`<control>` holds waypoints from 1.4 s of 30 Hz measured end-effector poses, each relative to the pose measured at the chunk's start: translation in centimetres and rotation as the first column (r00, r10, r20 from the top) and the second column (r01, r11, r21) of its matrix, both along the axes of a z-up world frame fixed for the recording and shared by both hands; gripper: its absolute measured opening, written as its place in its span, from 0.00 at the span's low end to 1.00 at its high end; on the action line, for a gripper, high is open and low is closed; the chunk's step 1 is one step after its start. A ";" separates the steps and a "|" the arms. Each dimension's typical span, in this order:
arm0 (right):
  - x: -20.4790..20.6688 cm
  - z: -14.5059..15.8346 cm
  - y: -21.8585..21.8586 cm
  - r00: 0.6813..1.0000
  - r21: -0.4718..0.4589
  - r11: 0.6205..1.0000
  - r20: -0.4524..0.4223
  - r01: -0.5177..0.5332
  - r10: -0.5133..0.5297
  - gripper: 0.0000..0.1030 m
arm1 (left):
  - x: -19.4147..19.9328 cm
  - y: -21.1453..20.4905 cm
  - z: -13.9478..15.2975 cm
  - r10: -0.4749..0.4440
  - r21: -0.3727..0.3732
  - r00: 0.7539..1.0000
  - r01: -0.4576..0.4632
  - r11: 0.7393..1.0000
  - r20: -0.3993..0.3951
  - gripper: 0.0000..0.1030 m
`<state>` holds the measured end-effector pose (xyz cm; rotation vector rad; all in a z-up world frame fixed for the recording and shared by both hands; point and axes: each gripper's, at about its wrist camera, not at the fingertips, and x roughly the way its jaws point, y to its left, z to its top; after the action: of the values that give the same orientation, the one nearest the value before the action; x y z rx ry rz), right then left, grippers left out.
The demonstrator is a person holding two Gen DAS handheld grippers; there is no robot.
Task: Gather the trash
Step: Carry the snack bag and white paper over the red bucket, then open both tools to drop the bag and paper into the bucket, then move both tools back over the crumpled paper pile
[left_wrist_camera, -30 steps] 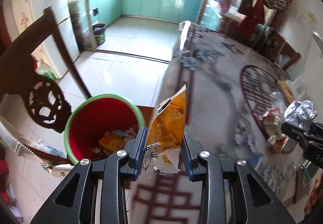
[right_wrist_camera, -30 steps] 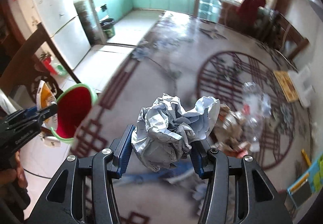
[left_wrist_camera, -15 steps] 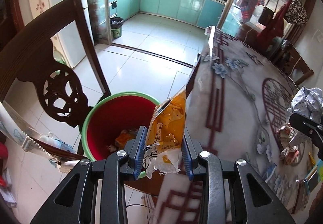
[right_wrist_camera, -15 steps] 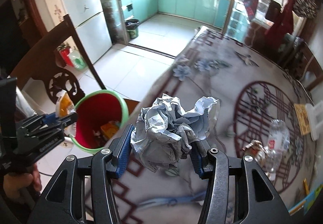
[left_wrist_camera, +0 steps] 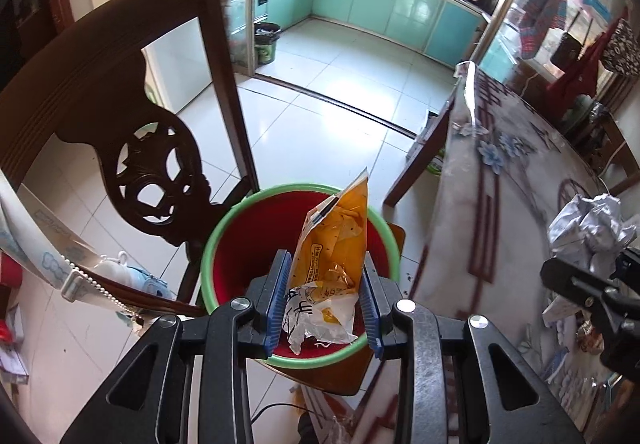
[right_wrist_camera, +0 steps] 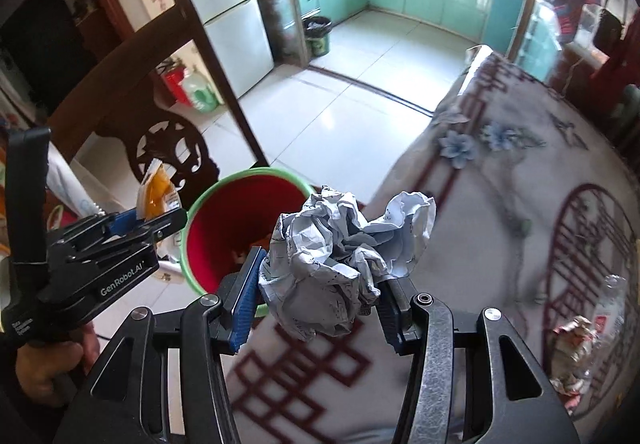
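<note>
My left gripper (left_wrist_camera: 325,298) is shut on an orange snack wrapper (left_wrist_camera: 334,252), which hangs right over the mouth of the red bin with a green rim (left_wrist_camera: 240,240). Seen from the right wrist, the same left gripper (right_wrist_camera: 136,222) and wrapper (right_wrist_camera: 156,195) sit at the bin's (right_wrist_camera: 208,232) left edge. My right gripper (right_wrist_camera: 316,292) is shut on a crumpled ball of white paper (right_wrist_camera: 340,248), above the table edge just right of the bin. In the left wrist view that paper ball (left_wrist_camera: 588,228) shows at far right.
A dark carved wooden chair (left_wrist_camera: 132,147) stands beside the bin on the left. The table (right_wrist_camera: 500,183) with a flowered cloth lies to the right, with a plastic bottle (right_wrist_camera: 608,308) and wrappers (right_wrist_camera: 572,348) on it. Tiled floor (left_wrist_camera: 340,95) leads to a kitchen.
Both grippers have swung left from over the table toward the bin, each keeping its load. The wrapper is now over the bin's mouth and the paper ball is near its right rim.
</note>
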<state>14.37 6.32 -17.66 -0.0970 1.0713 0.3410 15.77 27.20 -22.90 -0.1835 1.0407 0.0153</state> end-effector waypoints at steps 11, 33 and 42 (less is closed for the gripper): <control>1.9 -1.2 3.3 0.995 0.004 0.995 -0.039 -0.095 0.095 0.48 | 1.6 2.6 -1.2 0.053 -0.011 0.998 -0.054 0.998 -0.024 0.29; 1.0 0.1 0.9 0.999 0.034 0.999 -0.016 -0.035 0.035 0.69 | 1.7 1.3 -0.3 0.044 -0.007 0.999 -0.044 0.999 -0.007 0.59; -2.6 1.6 -5.9 0.992 0.007 0.992 0.020 0.125 -0.126 0.77 | 1.1 -4.4 1.2 -0.076 -0.025 0.997 0.077 0.997 0.023 0.58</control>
<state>11.74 0.46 -16.08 -0.0277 1.0504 0.2292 16.86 22.85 -21.71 -0.1673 1.0262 -0.0695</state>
